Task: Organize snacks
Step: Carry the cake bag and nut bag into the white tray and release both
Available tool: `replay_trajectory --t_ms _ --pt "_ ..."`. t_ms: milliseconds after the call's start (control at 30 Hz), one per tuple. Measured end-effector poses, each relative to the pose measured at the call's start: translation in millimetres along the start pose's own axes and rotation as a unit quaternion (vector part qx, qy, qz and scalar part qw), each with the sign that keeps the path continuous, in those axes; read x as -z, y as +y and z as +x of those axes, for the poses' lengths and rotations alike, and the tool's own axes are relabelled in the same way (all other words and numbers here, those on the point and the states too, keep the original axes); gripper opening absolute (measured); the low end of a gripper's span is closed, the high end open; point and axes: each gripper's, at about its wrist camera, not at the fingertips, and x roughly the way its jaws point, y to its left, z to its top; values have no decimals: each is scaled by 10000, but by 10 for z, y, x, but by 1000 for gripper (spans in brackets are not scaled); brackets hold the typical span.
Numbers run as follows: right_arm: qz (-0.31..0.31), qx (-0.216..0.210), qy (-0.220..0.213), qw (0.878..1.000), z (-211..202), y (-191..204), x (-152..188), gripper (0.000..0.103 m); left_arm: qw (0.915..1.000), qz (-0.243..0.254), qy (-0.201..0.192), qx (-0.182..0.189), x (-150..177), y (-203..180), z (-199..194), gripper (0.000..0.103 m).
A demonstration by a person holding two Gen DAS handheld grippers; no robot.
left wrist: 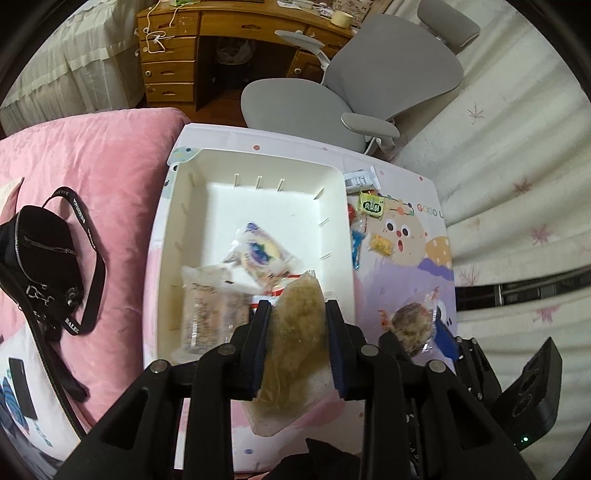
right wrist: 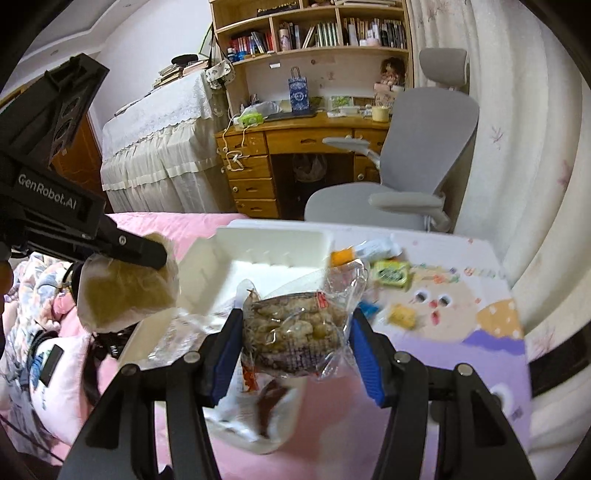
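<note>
Left claw (right wrist: 162, 254) body reads "GenRobot.AI"; black bag (left wrist: 40, 258) strap reads "BALENCIAGA".

Bedroom interior. Wooden desk (right wrist: 295, 140) with drawer stack at 12 o'clock, open bookshelf (right wrist: 310, 29) of books above it. Grey office chair (right wrist: 413, 173) with headrest at 1 o'clock, facing the desk. Lace-covered furniture (right wrist: 155, 140) at 10 o'clock, against a pale wall. Pink quilt (left wrist: 92, 166) at 9 o'clock. Cream floral curtain (left wrist: 517, 129) from 1 to 4 o'clock. Soft, even lighting.
</note>
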Motion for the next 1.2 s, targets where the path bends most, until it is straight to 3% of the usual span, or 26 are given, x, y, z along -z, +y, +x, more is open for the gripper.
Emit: replay_trajectory --t_ms 367,433,500,700,933,1200 --pt "216 -23 159 9996 57 561 197 58 9992 334 -62 206 183 478 3 29" --pt "291 13 170 9994 66 584 219 64 9991 370 -132 167 212 513 16 37" --pt "390 47 211 9990 64 594 249 64 9986 487 -163 144 242 510 29 60" --pt "517 237 402 9976 37 569 347 64 9963 775 -304 233 389 452 54 70" --pt "715 261 542 9956 -89 429 490 64 9946 914 -335 367 682 325 136 73" --pt "1014 160 759 9918 -221 -17 713 64 9956 768 -339 419 933 -65 259 74"
